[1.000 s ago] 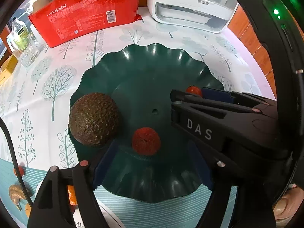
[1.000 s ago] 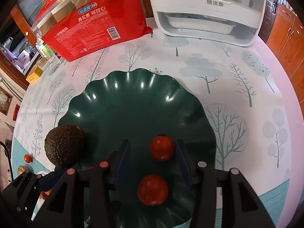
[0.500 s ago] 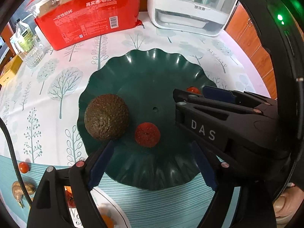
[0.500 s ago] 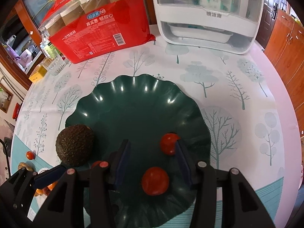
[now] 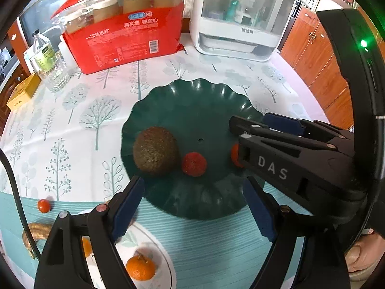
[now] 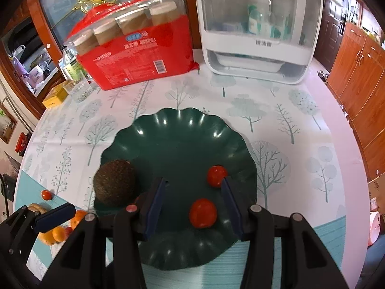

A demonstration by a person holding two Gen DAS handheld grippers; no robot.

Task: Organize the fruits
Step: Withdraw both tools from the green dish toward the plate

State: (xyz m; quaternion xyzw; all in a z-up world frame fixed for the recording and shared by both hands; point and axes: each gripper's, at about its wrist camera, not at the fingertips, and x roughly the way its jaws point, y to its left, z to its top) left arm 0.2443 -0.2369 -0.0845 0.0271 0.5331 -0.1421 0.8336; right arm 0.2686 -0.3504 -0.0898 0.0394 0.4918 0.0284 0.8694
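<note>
Both claws are hanging released above the near rim of the green plate (image 6: 182,149), gripping nothing. The left claw (image 5: 192,207) is gaping wide. The right claw (image 6: 192,204) is framing a tomato (image 6: 202,213), with a second tomato (image 6: 217,176) just beyond. The avocado (image 5: 156,153) and a rough red fruit (image 5: 194,164) are lying side by side on the plate. A tangerine (image 5: 140,267) is sitting on the white plate (image 5: 166,262) nearby, and a small tomato (image 5: 44,206) is lying on the surface (image 5: 72,120).

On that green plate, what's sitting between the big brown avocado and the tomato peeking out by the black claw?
In the left wrist view, a bumpy red fruit lies between the avocado and that tomato.
</note>
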